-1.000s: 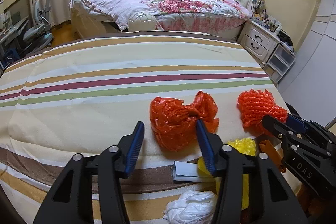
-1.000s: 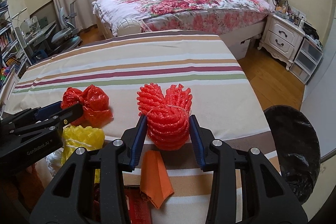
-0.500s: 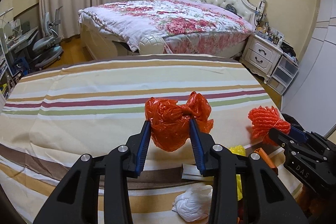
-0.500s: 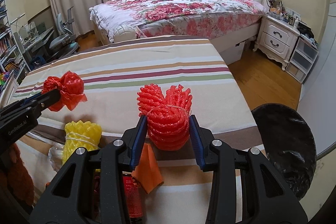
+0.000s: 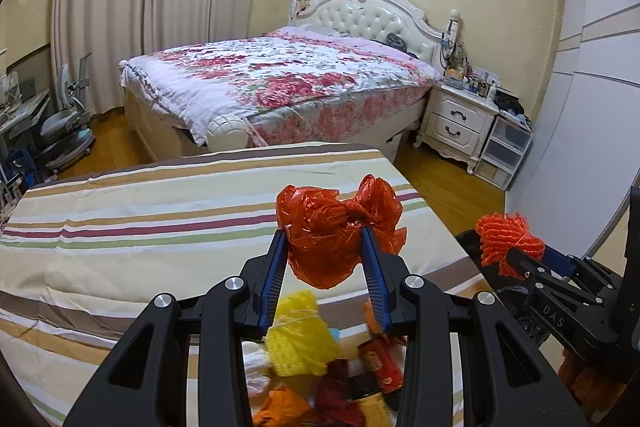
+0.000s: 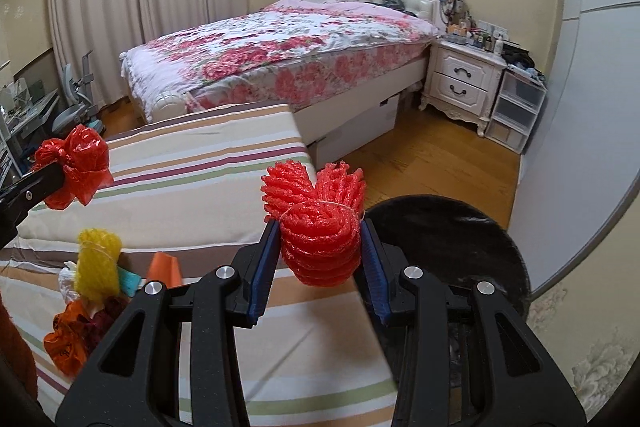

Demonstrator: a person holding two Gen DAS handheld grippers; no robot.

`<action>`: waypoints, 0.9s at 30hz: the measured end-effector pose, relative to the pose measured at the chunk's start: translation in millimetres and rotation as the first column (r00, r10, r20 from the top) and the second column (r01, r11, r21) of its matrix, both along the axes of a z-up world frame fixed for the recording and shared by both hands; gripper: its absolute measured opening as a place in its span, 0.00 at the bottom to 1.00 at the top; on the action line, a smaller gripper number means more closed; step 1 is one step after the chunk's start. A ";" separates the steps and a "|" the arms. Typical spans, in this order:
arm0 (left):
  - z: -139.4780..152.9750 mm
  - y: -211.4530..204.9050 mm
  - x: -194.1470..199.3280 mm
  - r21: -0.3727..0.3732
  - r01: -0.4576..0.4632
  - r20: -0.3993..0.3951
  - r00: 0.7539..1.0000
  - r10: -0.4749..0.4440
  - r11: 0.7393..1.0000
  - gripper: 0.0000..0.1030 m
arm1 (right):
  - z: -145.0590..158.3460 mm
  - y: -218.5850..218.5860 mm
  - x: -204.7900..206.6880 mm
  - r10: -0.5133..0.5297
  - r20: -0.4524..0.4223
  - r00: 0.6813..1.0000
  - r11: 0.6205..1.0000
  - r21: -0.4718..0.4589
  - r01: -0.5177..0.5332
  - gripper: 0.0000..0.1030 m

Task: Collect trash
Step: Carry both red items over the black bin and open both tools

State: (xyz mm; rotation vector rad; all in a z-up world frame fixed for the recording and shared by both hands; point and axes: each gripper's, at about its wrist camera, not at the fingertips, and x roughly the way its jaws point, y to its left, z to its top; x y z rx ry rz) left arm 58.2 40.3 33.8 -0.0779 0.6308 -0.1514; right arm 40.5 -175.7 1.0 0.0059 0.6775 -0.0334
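Both tongs clamp trash: left tongs [image 5: 325,261] red plastic bag [image 5: 334,233], right tongs [image 6: 319,253] red foam net [image 6: 318,223].

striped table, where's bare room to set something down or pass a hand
The far stretch of the striped table, from the bed-side edge to the maroon and green stripes, lies bare. The near end is crowded: yellow foam net, white bag, orange and red wrappers. The black bin borders the table's right side.
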 end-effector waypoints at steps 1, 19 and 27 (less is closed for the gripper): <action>-0.7 -10.5 1.8 -0.002 0.017 -0.006 1.000 -0.017 1.000 0.37 | 0.4 -10.6 -2.1 -0.027 0.005 1.000 1.000 -0.007 0.027 0.38; -40.2 -147.3 27.4 0.082 0.195 -0.050 0.980 -0.192 0.977 0.37 | -30.4 -104.4 -5.8 -0.221 -0.011 0.975 0.975 -0.013 0.221 0.39; -58.7 -182.7 45.9 0.130 0.217 -0.090 0.974 -0.206 0.968 0.37 | -41.8 -121.1 6.0 -0.246 -0.033 0.969 0.969 0.012 0.247 0.39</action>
